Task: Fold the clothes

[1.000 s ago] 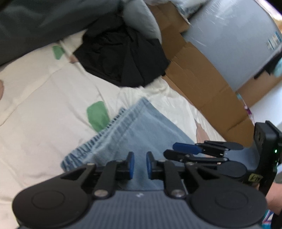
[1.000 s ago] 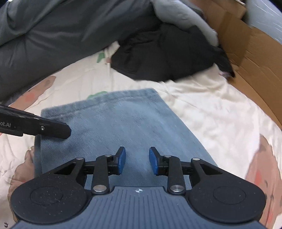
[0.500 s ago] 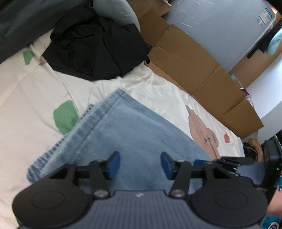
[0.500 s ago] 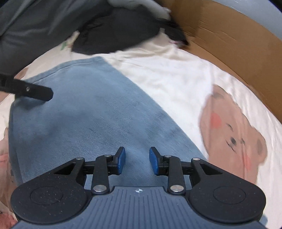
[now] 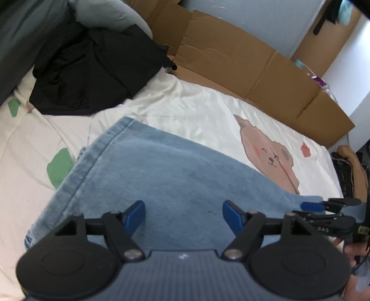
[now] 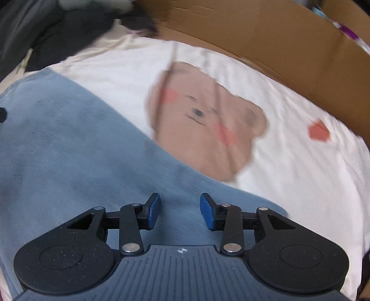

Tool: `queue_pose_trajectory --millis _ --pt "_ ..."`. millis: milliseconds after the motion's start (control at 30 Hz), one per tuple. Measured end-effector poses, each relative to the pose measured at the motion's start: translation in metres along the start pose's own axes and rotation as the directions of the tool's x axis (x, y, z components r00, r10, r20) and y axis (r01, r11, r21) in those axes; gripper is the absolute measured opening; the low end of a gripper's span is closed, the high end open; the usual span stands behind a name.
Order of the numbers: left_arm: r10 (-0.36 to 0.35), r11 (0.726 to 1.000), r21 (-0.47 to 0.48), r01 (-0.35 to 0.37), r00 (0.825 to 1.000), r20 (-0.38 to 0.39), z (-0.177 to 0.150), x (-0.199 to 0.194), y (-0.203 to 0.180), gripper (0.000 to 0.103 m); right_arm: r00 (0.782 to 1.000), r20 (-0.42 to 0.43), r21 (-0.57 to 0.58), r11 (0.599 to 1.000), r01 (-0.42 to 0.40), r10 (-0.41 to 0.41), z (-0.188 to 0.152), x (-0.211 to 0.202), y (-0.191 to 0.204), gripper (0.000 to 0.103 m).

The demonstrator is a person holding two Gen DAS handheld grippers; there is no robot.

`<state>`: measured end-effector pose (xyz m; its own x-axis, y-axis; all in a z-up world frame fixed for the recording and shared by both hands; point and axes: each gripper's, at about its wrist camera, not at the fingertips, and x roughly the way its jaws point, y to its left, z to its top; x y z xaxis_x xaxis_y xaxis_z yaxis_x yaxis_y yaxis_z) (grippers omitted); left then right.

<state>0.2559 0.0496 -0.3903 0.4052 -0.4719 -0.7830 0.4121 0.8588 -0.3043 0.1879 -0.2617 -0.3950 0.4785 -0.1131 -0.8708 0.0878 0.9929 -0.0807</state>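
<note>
Light blue jeans lie folded flat on a cream bedsheet with a bear print. My left gripper hovers over the denim, its jaws opening wide with only cloth below and nothing pinched between them. In the right wrist view the jeans fill the left and lower part. My right gripper is above their right end, jaws opening, nothing held. The right gripper also shows at the left wrist view's right edge, just over the jeans' end.
A heap of black clothes lies at the back left beside a grey pillow. Flattened cardboard lines the bed's far side. The bear print and a red spot mark bare sheet right of the jeans.
The left jaws have spread from nearly shut to wide. Both grippers have slid rightward along the jeans, the right one farther, bringing the bear print into view.
</note>
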Motion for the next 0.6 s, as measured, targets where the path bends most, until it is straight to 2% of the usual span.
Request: queue_pose_trajectory --millis 200,367,433,467,500,600 --pt "0.059 0.998 -0.006 -0.06 0.997 -0.043 0.001 -0.003 -0.008 0.079 1.0 -0.015 0.031 0.999 0.025 -0.024 -0.022 -0.011 -0.026 0.045" --pt "0.022 0.999 0.028 -0.02 0.997 -0.078 0.003 -0.008 -0.014 0.082 0.998 -0.054 0.062 0.997 0.037 -0.034 -0.042 -0.024 -0.048 0.046" --pt "0.041 0.998 0.05 -0.035 0.992 -0.12 0.005 -0.005 -0.017 0.082 0.997 -0.072 0.075 0.996 0.045 -0.04 -0.05 -0.028 -0.057 0.052" --pt "0.057 0.997 0.06 -0.049 0.989 -0.138 0.006 -0.004 -0.018 0.082 0.994 -0.093 0.097 0.993 0.061 -0.052 -0.055 -0.03 -0.064 0.063" --pt "0.075 0.995 0.069 -0.066 0.986 -0.15 0.008 -0.005 -0.019 0.082 0.991 -0.115 0.119 0.99 0.076 -0.063 -0.059 -0.033 -0.071 0.068" --pt "0.118 0.991 0.081 -0.105 0.979 -0.169 0.018 -0.018 -0.021 0.082 0.986 -0.158 0.181 0.98 0.081 -0.053 -0.069 -0.046 -0.084 0.068"
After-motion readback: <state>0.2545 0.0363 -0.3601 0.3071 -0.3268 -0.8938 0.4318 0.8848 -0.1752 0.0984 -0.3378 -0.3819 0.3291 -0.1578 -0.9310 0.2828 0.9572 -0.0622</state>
